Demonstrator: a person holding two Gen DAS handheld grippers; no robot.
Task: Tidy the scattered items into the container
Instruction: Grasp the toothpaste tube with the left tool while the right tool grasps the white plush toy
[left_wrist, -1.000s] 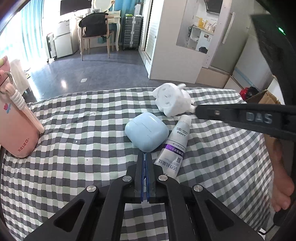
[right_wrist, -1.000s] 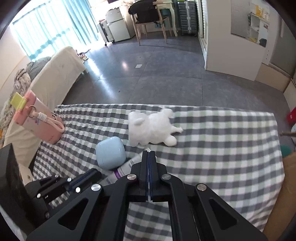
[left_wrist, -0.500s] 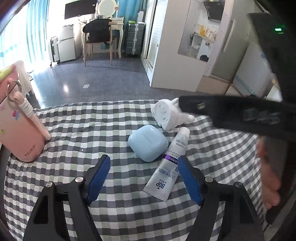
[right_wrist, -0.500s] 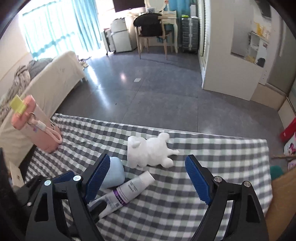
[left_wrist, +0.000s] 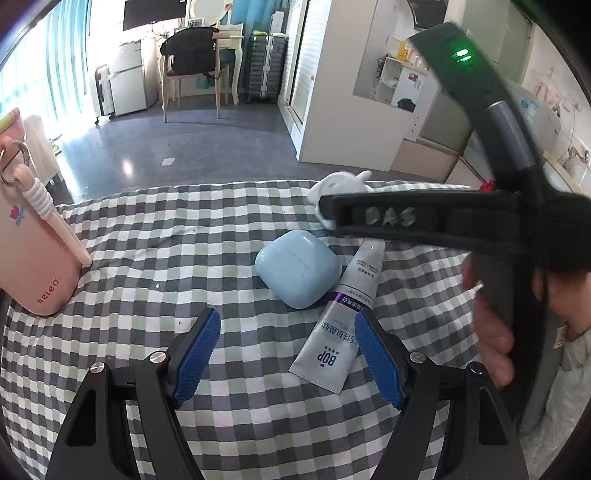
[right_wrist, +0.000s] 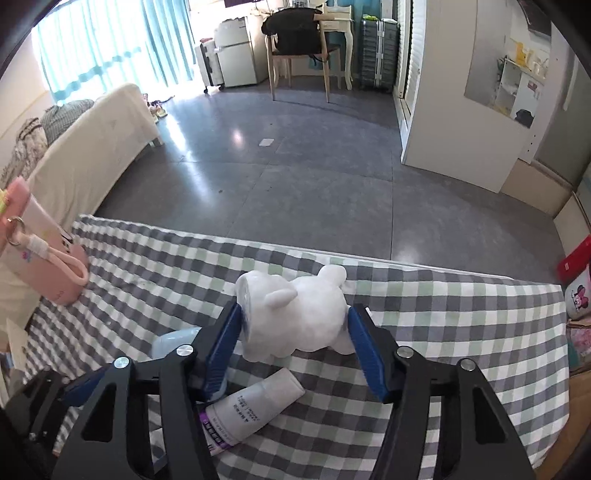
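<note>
A white animal figurine (right_wrist: 299, 317) lies on the checked cloth, and my right gripper (right_wrist: 293, 325) is open with its blue pads on either side of it. In the left wrist view the figurine (left_wrist: 332, 184) is mostly hidden behind the right gripper's body. A light blue earbud case (left_wrist: 298, 267) and a grey tube (left_wrist: 341, 317) lie side by side; the tube also shows in the right wrist view (right_wrist: 255, 402). My left gripper (left_wrist: 286, 339) is open and empty just short of the case. A pink pouch (left_wrist: 29, 254) stands at the left edge.
The checked cloth (left_wrist: 166, 236) covers the whole surface, which ends at a far edge above the floor. A hand (left_wrist: 487, 321) holds the right gripper at the right. The pink pouch also shows in the right wrist view (right_wrist: 40, 258).
Both grippers have opened from shut. The right gripper has moved forward so its pads now flank the white figurine. The left gripper has drawn back a little from the blue case.
</note>
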